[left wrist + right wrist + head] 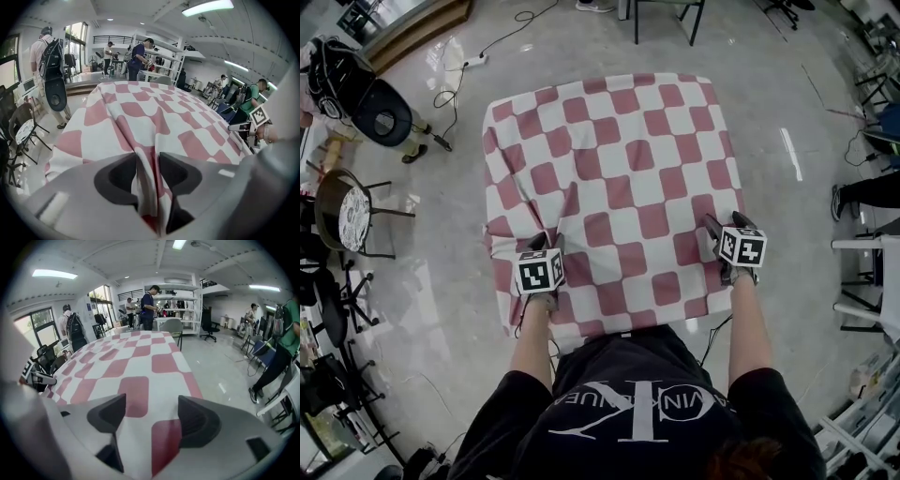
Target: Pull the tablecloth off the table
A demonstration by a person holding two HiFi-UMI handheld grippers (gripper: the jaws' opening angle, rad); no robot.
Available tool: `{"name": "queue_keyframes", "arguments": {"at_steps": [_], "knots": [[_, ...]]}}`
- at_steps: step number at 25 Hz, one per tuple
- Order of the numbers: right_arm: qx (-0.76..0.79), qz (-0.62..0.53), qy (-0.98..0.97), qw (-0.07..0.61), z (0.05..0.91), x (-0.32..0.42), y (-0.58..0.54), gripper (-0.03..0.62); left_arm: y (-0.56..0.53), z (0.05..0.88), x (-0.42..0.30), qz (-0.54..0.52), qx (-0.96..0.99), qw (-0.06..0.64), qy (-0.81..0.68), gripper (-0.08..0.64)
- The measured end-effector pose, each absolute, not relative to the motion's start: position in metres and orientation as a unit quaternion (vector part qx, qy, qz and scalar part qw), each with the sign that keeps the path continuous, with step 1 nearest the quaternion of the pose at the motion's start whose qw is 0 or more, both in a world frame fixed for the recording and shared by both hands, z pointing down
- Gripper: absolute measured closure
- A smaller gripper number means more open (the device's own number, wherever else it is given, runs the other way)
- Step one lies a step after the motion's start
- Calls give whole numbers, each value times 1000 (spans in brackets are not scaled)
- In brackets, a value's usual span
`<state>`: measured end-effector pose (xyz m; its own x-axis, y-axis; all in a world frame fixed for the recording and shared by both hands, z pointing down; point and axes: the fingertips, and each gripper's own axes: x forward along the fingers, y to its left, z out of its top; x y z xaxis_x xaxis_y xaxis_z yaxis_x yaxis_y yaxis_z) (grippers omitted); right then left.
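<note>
Mid-frame in head view, tablecloth (pixel 619 178) lies spread over hidden desk; left tongs (pixel 546 244) & right tongs (pixel 714 227) at its near edge.
Left gripper view: tongs pinch a cloth fold.
Right gripper view: tongs wide apart over flat cloth, nothing held. Best to bunch a fold there, then pull both sides evenly.

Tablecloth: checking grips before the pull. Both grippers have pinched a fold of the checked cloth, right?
Only the left gripper has pinched a fold of the tablecloth. The right gripper view shows the right gripper with jaws open over flat cloth, gripping nothing.
</note>
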<state>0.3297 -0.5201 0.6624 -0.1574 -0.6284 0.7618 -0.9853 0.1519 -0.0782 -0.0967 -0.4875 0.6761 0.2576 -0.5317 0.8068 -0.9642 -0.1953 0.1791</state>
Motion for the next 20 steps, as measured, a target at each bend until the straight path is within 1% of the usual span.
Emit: {"name": "queue_keyframes", "arguments": {"at_steps": [6,10,14,16,20], "knots": [[586,327,-690,270,664,322,-524,273,-488,676,-99,297,707,356,-533,410],[549,322,-710,302,664,306,-519,273,-488,676,-103,282,703,371,-536,433],[539,331,-717,292,664,294,-518,272,-488,677,-103,282,703,368,-540,439],[535,330,-719,299,665,288,-517,272,-489,678,-103,282,702,370,-539,443],[530,306,-713,342,667,287,-514,273,-488,676,-103,281,702,371,-539,446]]}}
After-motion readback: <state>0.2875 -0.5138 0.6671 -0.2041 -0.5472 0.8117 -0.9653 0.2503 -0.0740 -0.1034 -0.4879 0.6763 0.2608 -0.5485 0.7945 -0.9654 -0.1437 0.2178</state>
